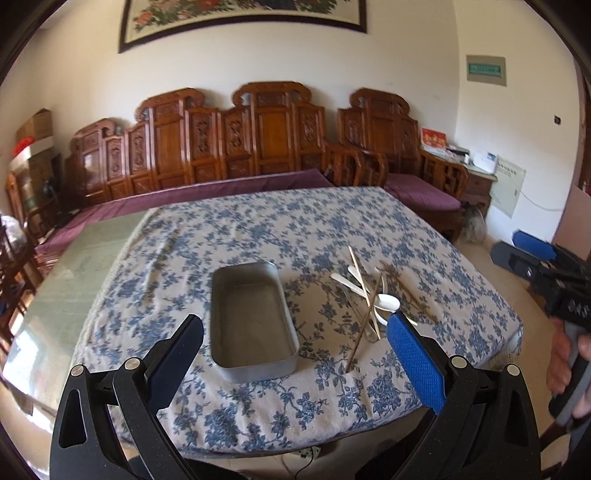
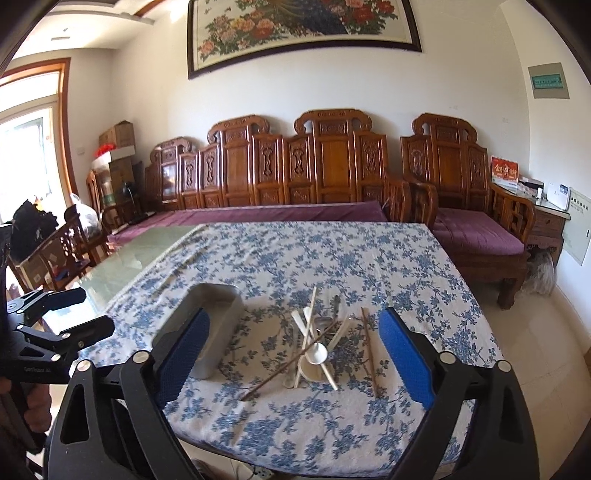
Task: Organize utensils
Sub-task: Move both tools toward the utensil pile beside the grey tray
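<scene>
Left gripper point(image 1: 295, 334) sits nearest the lens, jaws spread wide, nothing between the pads, hanging above the near edge of the table point(image 1: 96, 266). Right gripper point(image 2: 295, 332) likewise wide apart and empty, over the near edge further right; in the left view it pokes in from the right border with a hand point(image 1: 569, 365) on its handle.

Metal tin point(image 1: 253, 319), rectangular, rounded corners, empty, lies on the blue flowered tablecloth point(image 1: 314, 229) close to the near edge, long side running away from the camera. Just right of it, apart from it, a loose pile of utensils point(image 2: 317, 350): a white spoon point(image 1: 388, 302), pale flat handles, light chopsticks point(image 1: 364, 280) and dark chopsticks point(image 2: 291, 363) crossed over each other. One brown chopstick point(image 2: 369, 350) lies alone at the pile's right side, near the right pad. In the right view the left pad covers part of the tin.

Cloth leaves a bare greenish glass strip at the table's left edge. Behind the far edge: carved wooden bench point(image 2: 314, 166) with purple cushion, matching armchair point(image 2: 465, 177), framed flower picture point(image 2: 303, 26) on the wall, cardboard boxes point(image 2: 118, 136) in the left corner.
</scene>
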Demonstrator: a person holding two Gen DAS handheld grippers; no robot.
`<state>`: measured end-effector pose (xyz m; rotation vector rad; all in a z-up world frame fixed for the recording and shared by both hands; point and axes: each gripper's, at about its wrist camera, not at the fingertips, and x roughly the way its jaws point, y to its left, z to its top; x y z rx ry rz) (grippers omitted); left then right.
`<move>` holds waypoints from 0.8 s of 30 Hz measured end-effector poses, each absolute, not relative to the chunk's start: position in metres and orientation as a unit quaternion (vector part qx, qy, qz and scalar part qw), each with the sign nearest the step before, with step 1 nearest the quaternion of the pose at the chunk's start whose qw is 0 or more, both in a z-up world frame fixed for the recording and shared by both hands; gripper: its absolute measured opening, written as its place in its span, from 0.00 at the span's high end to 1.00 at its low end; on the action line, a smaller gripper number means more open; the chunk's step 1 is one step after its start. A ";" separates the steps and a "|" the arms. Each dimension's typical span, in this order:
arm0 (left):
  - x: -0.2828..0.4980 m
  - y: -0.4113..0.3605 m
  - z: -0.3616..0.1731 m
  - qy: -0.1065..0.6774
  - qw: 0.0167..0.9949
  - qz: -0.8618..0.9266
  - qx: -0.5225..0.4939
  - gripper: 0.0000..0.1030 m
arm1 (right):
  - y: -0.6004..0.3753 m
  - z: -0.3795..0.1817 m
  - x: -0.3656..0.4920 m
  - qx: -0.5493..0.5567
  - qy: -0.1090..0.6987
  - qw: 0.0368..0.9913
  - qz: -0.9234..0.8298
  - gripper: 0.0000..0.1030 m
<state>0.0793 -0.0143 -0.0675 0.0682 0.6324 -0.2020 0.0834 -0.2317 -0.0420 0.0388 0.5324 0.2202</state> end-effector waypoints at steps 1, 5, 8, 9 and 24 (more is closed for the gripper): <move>0.085 -0.017 -0.071 0.314 0.943 -0.105 0.038 0.06 | -0.236 -0.045 0.091 0.018 0.269 0.957 0.106 0.12; 0.103 -0.030 -0.081 0.325 0.936 -0.127 0.049 0.07 | -0.249 -0.054 0.118 0.013 0.288 0.952 0.101 0.17; 0.117 -0.043 -0.092 0.339 0.928 -0.146 0.054 0.08 | -0.260 -0.063 0.136 0.009 0.304 0.948 0.098 0.19; 0.120 -0.046 -0.095 0.344 0.925 -0.152 0.055 0.09 | -0.263 -0.067 0.142 0.008 0.310 0.946 0.097 0.20; 0.174 -0.099 -0.179 0.424 0.879 -0.199 0.084 0.40 | -0.300 -0.137 0.192 0.008 0.383 0.919 0.094 0.40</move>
